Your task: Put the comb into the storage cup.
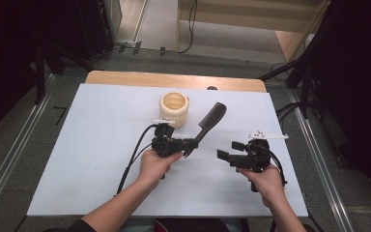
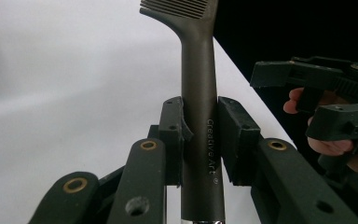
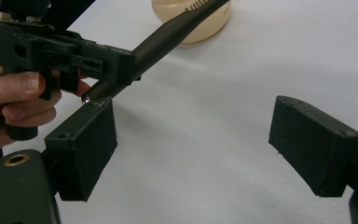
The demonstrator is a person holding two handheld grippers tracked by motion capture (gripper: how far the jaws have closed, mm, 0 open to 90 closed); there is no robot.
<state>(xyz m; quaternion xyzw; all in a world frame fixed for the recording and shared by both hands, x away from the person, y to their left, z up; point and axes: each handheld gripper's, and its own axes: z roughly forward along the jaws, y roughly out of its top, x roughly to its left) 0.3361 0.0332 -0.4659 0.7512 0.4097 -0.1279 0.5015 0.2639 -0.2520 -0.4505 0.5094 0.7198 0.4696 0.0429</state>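
The left claw (image 2: 200,135) clamps a dark comb (image 2: 199,93) by its handle (printed "Creative Art ®"); the right claw (image 3: 191,149) gapes wide, holding nothing, over the white bench (image 1: 101,145).

I see bare worktop (image 1: 92,145) across the left half and lower middle of the high view. At upper centre the cup (image 1: 174,109) blocks passage, the comb (image 1: 209,121) slanting just right of it. My right tongs (image 1: 228,151) gape apart, bare worktop between them.
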